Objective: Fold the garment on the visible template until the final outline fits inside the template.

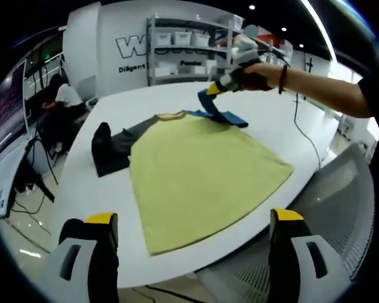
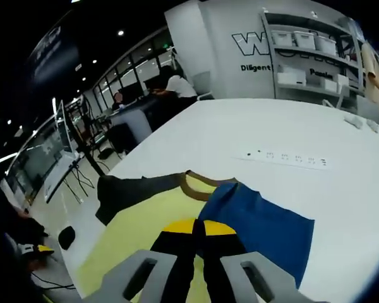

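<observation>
Right gripper (image 2: 199,228) is clamped on blue sleeve (image 2: 259,227); left gripper (image 1: 192,221) wide, idle. Yank too fast & yellow shirt (image 1: 196,170) slides off-template.

We see the garment (image 1: 199,177) as soft matt cloth: a yellow-green body lying smooth with faint ripples, a dark grey sleeve (image 1: 110,148) at about nine o'clock of it crumpled into folds, and a blue sleeve (image 2: 259,227) at about one o'clock, equally dull and woven-looking. The table (image 1: 265,113) under it has a smooth white top with a soft sheen. The left gripper (image 1: 192,243) shows matt black and grey plastic jaws with yellow tips; the right gripper (image 2: 199,237) looks the same, pale grey plastic below. At three o'clock of the table a chair (image 1: 338,202) carries grey mesh fabric. A white plastic power strip (image 2: 284,158) lies beyond.
</observation>
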### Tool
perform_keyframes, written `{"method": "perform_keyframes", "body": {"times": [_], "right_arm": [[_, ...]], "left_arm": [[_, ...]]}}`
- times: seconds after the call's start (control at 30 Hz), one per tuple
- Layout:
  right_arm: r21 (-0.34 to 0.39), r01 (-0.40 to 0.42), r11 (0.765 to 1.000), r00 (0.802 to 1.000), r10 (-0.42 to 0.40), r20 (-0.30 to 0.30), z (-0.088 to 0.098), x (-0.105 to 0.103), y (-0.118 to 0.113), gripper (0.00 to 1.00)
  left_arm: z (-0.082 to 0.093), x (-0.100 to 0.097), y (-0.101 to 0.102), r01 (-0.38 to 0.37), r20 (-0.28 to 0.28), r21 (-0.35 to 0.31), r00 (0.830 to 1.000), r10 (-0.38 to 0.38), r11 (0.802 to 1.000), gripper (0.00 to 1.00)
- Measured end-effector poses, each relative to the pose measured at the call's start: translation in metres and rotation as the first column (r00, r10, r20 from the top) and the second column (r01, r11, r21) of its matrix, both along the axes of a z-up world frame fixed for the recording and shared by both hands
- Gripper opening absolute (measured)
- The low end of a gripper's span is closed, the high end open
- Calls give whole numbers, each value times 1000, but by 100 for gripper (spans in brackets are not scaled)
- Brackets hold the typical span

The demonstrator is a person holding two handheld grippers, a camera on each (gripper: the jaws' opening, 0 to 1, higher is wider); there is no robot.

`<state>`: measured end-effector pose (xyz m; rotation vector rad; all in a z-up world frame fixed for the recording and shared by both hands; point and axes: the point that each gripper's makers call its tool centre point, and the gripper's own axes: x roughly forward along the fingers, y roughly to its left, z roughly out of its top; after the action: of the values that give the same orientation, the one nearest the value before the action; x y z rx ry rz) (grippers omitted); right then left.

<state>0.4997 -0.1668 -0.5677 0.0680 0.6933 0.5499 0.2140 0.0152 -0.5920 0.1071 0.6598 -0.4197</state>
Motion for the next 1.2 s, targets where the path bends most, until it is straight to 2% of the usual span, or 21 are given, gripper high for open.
{"method": "perform_keyframes", "body": {"times": [0.47, 1.07, 1.2], "right_arm": [[9, -65, 998, 998, 65, -13, -5, -5, 56, 0], [7, -176, 984, 984, 176, -3, -1, -29, 116, 0], [-18, -207, 978, 978, 207, 3, -2, -36, 125, 0]], "left_arm": [[-1, 1, 3, -1, -6, -1, 1000, 1, 1000, 96], [0, 0, 3, -6, -8, 2, 1000, 6, 1000, 96], [1, -1, 4, -11, -6, 2, 1000, 11, 1000, 95]]}}
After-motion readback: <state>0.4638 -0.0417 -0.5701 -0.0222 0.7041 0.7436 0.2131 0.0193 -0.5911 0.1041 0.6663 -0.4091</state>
